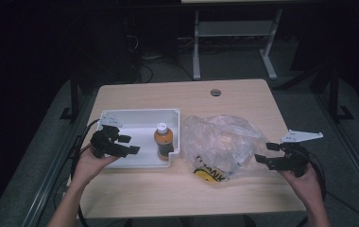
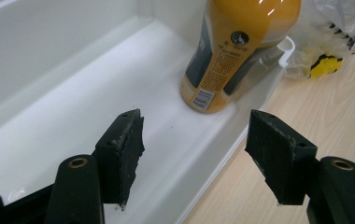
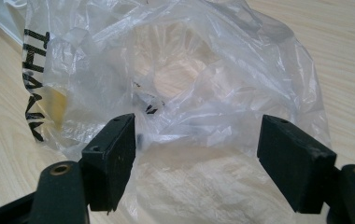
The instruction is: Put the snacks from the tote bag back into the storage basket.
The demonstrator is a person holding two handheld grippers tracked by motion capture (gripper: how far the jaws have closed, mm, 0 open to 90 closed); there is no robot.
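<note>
Left gripper (image 2: 194,158) spread, bottle (image 2: 231,51) just ahead — probably the target. Advance level, straddle the label. Right gripper (image 3: 196,161) spread too — empty before bag (image 3: 189,79).

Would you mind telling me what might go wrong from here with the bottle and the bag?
1. The bottle stands upright in the white tray's corner; the open left tongs could tip it.
2. The clear plastic bag is thin and crumpled, so the open right tongs may slip or tear it.
</note>
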